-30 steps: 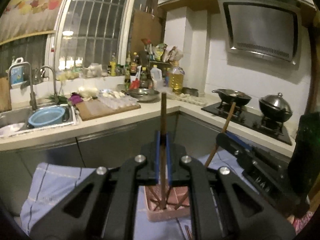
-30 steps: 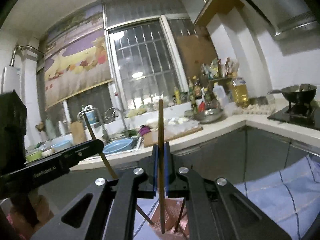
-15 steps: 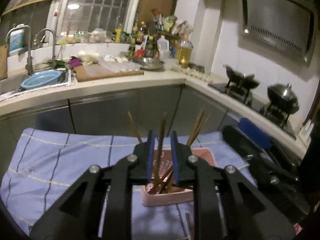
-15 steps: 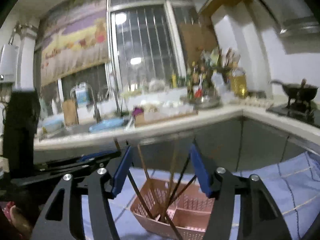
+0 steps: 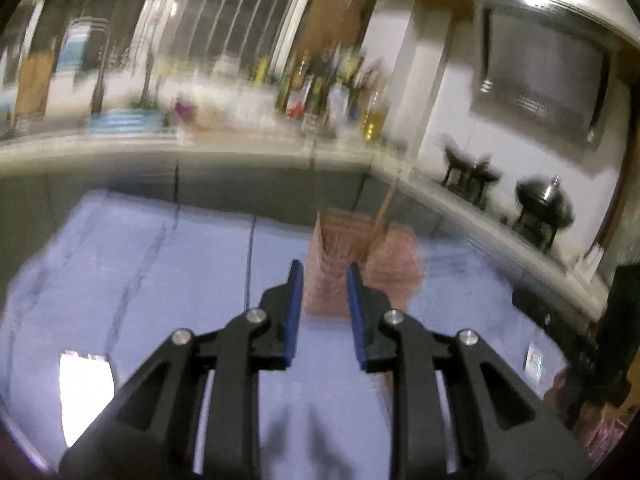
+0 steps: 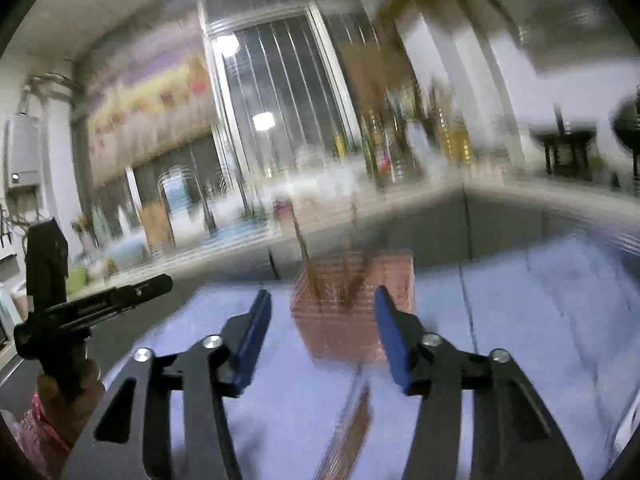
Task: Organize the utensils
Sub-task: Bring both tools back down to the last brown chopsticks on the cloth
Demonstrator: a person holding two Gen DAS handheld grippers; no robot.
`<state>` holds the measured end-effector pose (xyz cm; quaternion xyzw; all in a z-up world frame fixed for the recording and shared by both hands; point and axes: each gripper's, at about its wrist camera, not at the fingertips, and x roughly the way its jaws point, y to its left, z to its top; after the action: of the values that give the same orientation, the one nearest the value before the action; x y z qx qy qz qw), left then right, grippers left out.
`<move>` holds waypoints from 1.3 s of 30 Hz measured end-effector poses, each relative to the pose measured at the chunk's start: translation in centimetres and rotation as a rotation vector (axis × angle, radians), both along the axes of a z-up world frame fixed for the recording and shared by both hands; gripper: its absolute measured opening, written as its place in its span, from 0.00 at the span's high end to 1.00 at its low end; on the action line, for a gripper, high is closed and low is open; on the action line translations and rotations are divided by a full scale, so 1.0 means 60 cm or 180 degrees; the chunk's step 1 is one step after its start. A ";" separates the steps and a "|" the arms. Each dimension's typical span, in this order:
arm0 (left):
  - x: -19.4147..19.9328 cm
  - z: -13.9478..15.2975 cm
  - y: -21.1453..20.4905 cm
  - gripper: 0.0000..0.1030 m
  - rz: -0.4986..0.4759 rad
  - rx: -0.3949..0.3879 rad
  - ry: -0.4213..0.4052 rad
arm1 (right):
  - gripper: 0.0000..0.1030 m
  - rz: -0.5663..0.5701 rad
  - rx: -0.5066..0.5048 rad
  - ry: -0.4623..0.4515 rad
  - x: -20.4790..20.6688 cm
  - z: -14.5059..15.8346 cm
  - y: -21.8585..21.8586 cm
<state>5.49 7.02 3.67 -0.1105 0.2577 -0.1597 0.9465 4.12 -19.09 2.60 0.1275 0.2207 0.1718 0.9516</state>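
A pink slotted basket (image 5: 384, 264) stands on the blue cloth (image 5: 160, 280), with brown chopsticks (image 5: 384, 216) leaning out of it. My left gripper (image 5: 324, 268) sits low in front of the basket, its jaws opening with nothing between them. In the right wrist view the basket (image 6: 352, 320) and its chopsticks (image 6: 306, 256) lie just beyond my right gripper (image 6: 321, 294), whose wide jaws are closing on nothing. More loose chopsticks (image 6: 352, 432) lie blurred on the cloth under it. The left gripper (image 6: 100, 304) shows at the left edge. Both views are motion-blurred.
A kitchen counter (image 5: 240, 152) with a sink, bottles and a cutting board runs behind the cloth-covered table. A stove with a wok and a lidded pot (image 5: 544, 204) is at the right. A bright white patch (image 5: 86, 392) lies on the cloth at the near left.
Both grippers were shut on upright chopsticks; they let them go into the basket, opened, and dropped toward the cloth. The right jaws have since narrowed a little.
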 end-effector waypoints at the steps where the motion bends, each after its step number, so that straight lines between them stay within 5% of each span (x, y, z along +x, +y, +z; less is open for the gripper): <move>1: -0.003 -0.030 -0.005 0.80 -0.0040 0.0013 0.0172 | 0.62 0.0002 0.0033 0.0167 0.002 -0.020 -0.001; 4: -0.023 -0.118 -0.034 0.80 -0.0134 0.0188 0.0584 | 0.70 -0.0020 0.0153 0.0835 0.006 -0.095 -0.003; 9: -0.049 -0.179 -0.073 0.80 -0.0340 0.0276 0.0881 | 0.77 -0.0065 -0.0083 0.1270 0.001 -0.141 0.011; 23: -0.049 -0.195 -0.076 0.80 -0.0399 0.0077 0.1073 | 0.77 0.0172 -0.0519 0.1440 -0.007 -0.173 0.060; 28: -0.048 -0.191 -0.093 0.80 -0.0476 0.0130 0.1053 | 0.77 0.0006 -0.1114 0.1218 -0.014 -0.176 0.078; 34: -0.044 -0.190 -0.121 0.80 -0.0623 0.0179 0.1094 | 0.77 0.0079 -0.0630 0.1325 -0.012 -0.172 0.042; 39: -0.046 -0.189 -0.139 0.80 -0.0696 0.0211 0.1093 | 0.78 0.0242 -0.0816 0.1319 -0.011 -0.179 0.068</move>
<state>2.72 -1.31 -7.66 -0.0763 0.4308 -0.2317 0.8689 3.44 -14.99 -8.14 0.0298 0.4357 0.1484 0.8873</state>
